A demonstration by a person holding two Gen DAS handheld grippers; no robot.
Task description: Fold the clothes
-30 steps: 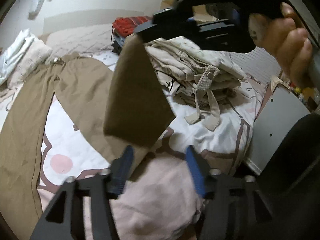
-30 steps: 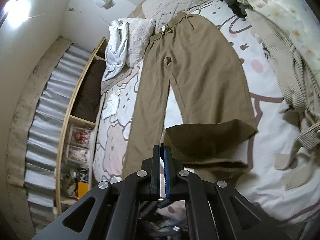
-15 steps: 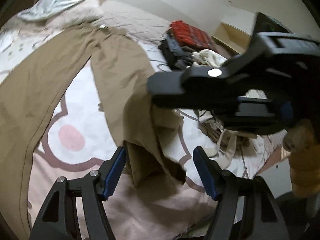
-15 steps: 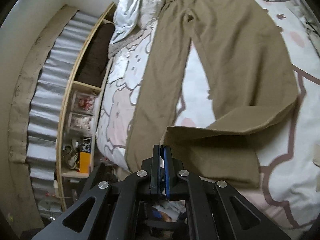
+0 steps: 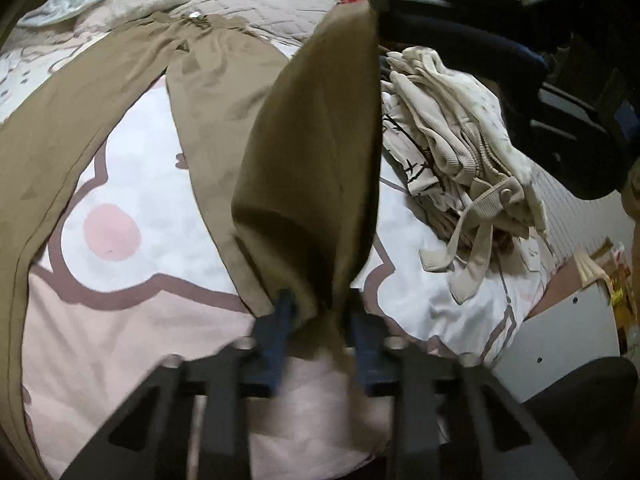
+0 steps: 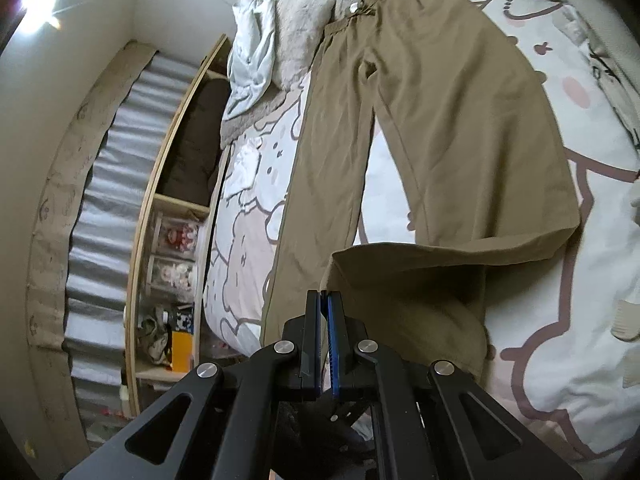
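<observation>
Brown trousers (image 6: pixel 440 100) lie flat on the bed, waistband far, legs toward me. The end of one leg (image 5: pixel 312 140) is lifted off the cover and stretched between both grippers. My right gripper (image 6: pixel 324 300) is shut on a corner of that hem; in the left wrist view the right gripper (image 5: pixel 374 0) holds the cloth up at the top. My left gripper (image 5: pixel 318 316) is closing, with the lower hem corner bunched between its blue pads (image 5: pixel 280 320) and touching both. The other leg (image 5: pixel 48 140) lies flat at the left.
A pile of cream clothes (image 5: pixel 452 140) sits on the bed right of the lifted leg. A pillow and a pale garment (image 6: pixel 260 32) lie at the head. A wooden shelf (image 6: pixel 172 240) runs along the bed's left side, and a white cabinet (image 5: pixel 560 340) stands at the right.
My left jaws have narrowed from wide apart onto the hem corner. The leg end has been raised and pulled taut between the grippers. The right gripper stayed shut on its corner.
</observation>
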